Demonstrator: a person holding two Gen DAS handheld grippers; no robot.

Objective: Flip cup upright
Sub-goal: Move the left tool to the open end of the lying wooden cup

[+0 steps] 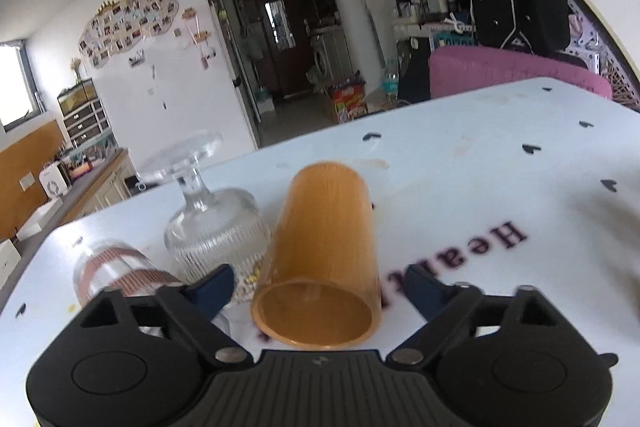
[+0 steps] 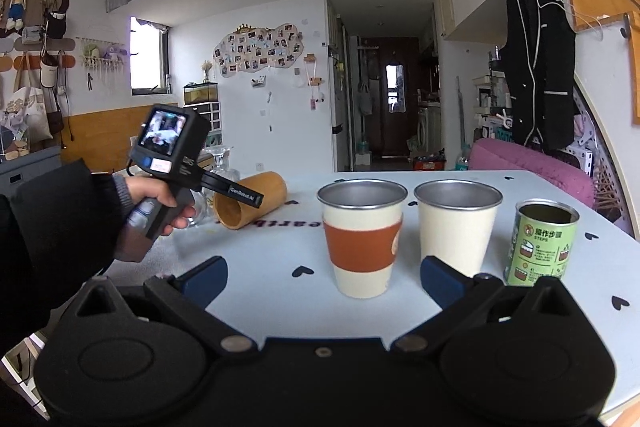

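An amber cup [image 1: 320,259] lies on its side on the light blue table [image 1: 500,155], its open mouth towards my left gripper [image 1: 320,287]. The left gripper is open, its blue fingertips either side of the cup's mouth without touching it. In the right wrist view the same cup [image 2: 250,205] lies at the table's far left, partly behind the hand-held left gripper [image 2: 224,187]. My right gripper [image 2: 324,277] is open and empty, low over the table's near side.
A ribbed stemmed glass [image 1: 212,227] stands upside down left of the amber cup, and a striped glass [image 1: 116,273] lies beside it. Two upright metal-rimmed cups [image 2: 362,237] [image 2: 456,227] and a green can [image 2: 542,243] stand before the right gripper.
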